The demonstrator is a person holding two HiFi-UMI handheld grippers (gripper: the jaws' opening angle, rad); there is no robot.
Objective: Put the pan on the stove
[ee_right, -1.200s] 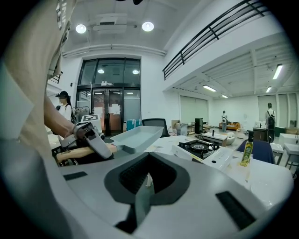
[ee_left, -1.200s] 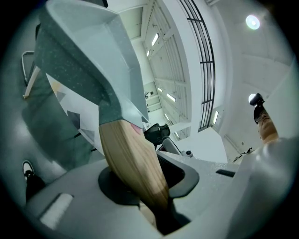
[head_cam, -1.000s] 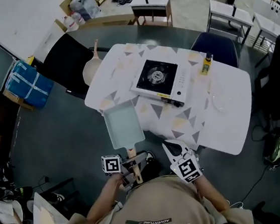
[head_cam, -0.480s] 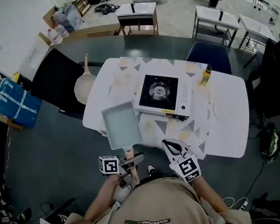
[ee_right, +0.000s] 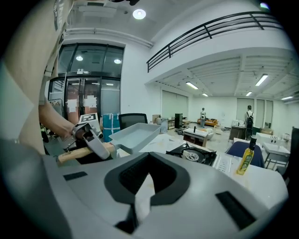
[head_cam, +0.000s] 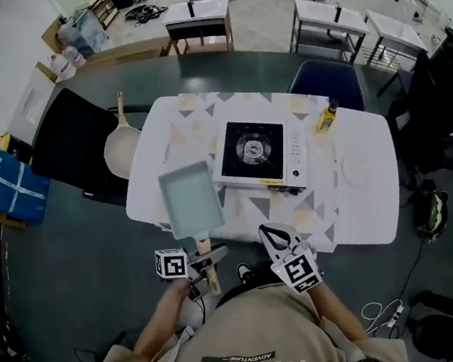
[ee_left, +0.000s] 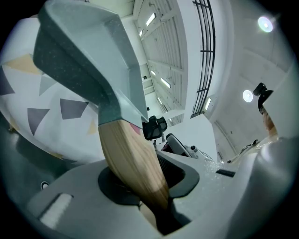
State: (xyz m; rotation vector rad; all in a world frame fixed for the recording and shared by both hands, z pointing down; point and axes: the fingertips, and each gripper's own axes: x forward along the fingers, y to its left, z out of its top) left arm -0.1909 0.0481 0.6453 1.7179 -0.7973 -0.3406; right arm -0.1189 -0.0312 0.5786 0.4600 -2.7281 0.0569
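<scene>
A pale teal rectangular pan [head_cam: 189, 199] with a wooden handle [head_cam: 210, 270] hangs over the table's near left edge, left of the stove. My left gripper [head_cam: 204, 258] is shut on that handle. The left gripper view shows the handle [ee_left: 133, 158] clamped between the jaws and the pan's underside [ee_left: 88, 60] tilted up. The portable gas stove [head_cam: 258, 154] sits mid-table with its burner bare. My right gripper [head_cam: 276, 239] hovers at the table's near edge, shut and holding nothing. From the right gripper view the pan [ee_right: 135, 133] is left of the stove [ee_right: 194, 154].
The white table [head_cam: 361, 209] has a triangle pattern. An oil bottle [head_cam: 325, 116] and a clear plate [head_cam: 358, 168] sit to the right of the stove. A round pan [head_cam: 122, 148] lies on a black chair [head_cam: 67, 146] at left; a blue chair [head_cam: 323, 82] stands behind the table.
The pan has moved away from me, further over the table and closer alongside the stove, still held by my left gripper. The right gripper has stayed near the table's edge.
</scene>
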